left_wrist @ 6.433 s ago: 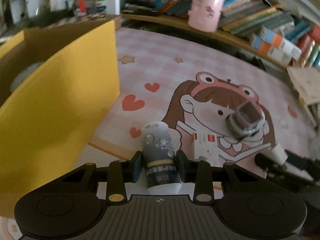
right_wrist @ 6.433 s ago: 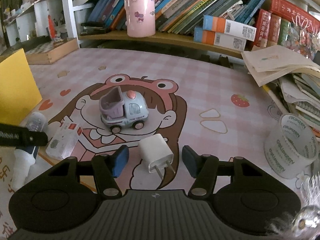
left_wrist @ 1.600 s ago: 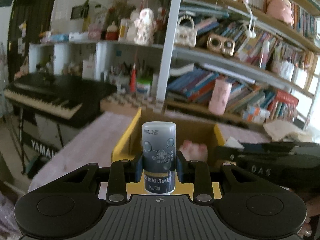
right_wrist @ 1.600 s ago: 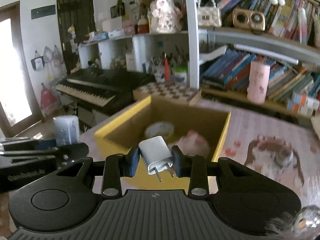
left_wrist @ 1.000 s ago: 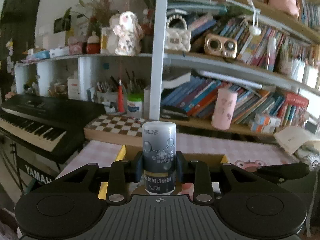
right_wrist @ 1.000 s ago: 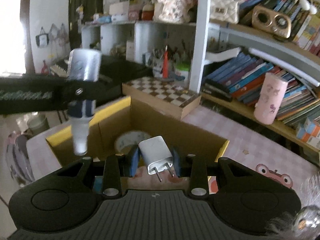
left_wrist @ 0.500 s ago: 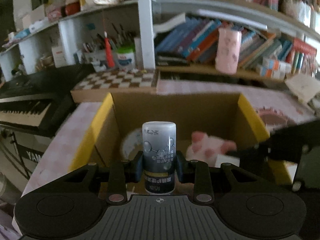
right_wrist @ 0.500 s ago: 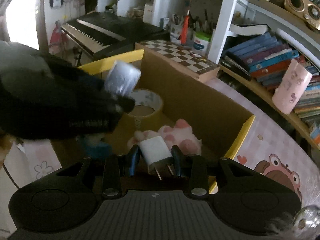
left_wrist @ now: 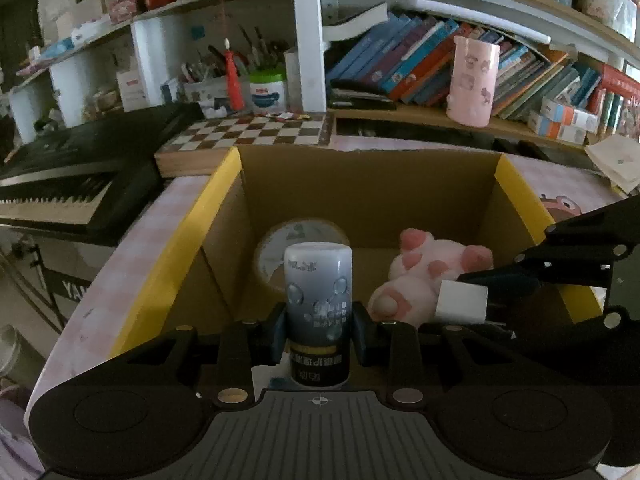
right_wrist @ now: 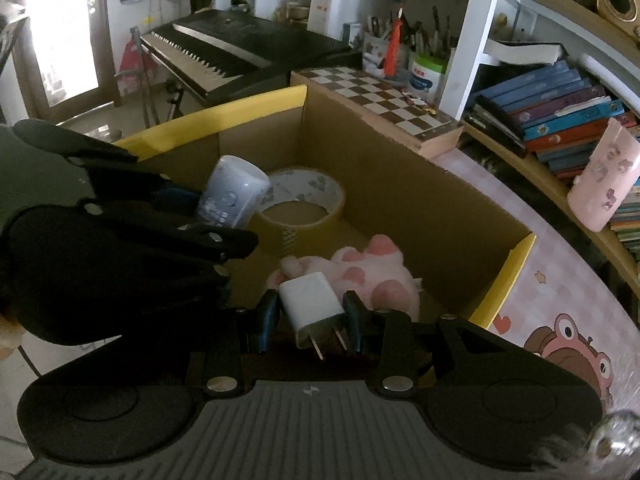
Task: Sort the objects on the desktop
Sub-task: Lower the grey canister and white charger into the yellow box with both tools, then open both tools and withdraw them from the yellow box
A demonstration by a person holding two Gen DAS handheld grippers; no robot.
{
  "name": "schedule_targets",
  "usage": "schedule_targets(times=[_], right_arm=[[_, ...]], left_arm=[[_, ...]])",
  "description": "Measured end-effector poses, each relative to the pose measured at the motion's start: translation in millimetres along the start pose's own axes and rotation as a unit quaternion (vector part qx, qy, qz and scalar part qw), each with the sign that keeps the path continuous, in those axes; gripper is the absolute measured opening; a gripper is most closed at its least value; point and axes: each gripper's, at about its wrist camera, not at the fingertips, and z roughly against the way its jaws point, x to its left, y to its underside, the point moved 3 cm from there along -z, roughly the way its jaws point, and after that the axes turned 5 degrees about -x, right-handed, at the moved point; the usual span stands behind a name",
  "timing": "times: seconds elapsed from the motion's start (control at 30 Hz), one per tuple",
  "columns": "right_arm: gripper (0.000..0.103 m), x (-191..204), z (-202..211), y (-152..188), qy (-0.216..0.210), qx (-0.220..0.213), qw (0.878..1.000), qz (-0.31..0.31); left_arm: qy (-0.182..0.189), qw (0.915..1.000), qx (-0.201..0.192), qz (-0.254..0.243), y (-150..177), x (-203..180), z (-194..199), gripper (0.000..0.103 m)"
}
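My left gripper (left_wrist: 319, 334) is shut on a grey-and-white bottle (left_wrist: 318, 312) and holds it over the open yellow-rimmed cardboard box (left_wrist: 368, 188). My right gripper (right_wrist: 311, 316) is shut on a white plug charger (right_wrist: 312, 306), also over the box (right_wrist: 400, 184). In the left wrist view the charger (left_wrist: 462, 302) and right gripper come in from the right. In the right wrist view the bottle (right_wrist: 234, 196) and left gripper sit at the left. Inside the box lie a tape roll (left_wrist: 298, 240) and a pink plush paw (left_wrist: 432, 276).
A chessboard (left_wrist: 256, 136) lies behind the box, a black keyboard (left_wrist: 60, 184) to its left. A pink cup (left_wrist: 474, 80) stands on the shelf edge before rows of books. The pink cartoon mat (right_wrist: 560, 328) lies right of the box.
Both grippers have come lower and closer over the box, still holding the bottle and the charger. The box interior now fills more of both views.
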Motion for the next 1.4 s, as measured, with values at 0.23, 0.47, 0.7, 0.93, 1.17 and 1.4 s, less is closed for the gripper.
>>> schedule_targets(times=[0.23,0.47,0.7,0.93,1.17,1.4], right_arm=[[0.035,0,5,0,0.008,-0.009,1.000,-0.011],[0.042,3,28,0,0.025,-0.050,0.998,-0.034],[0.045,0,64,1,0.069,-0.100,0.990,-0.071],[0.048,-3,108,15,0.126,-0.143,0.974,-0.126],[0.050,7,143,43,0.172,-0.150,0.958,-0.173],[0.051,35,171,74,0.200,-0.140,0.950,-0.193]], left_arm=[[-0.004,0.9981,-0.062,-0.005,-10,0,24,0.046],[-0.013,0.9932,-0.116,-0.007,-22,-2,56,0.057],[-0.010,0.9895,-0.144,-0.003,-17,-1,90,0.065],[-0.010,0.9886,-0.150,0.008,3,8,120,0.077],[-0.008,0.9898,-0.137,0.039,29,17,141,0.083],[0.004,0.9919,-0.120,0.043,62,15,165,0.085]])
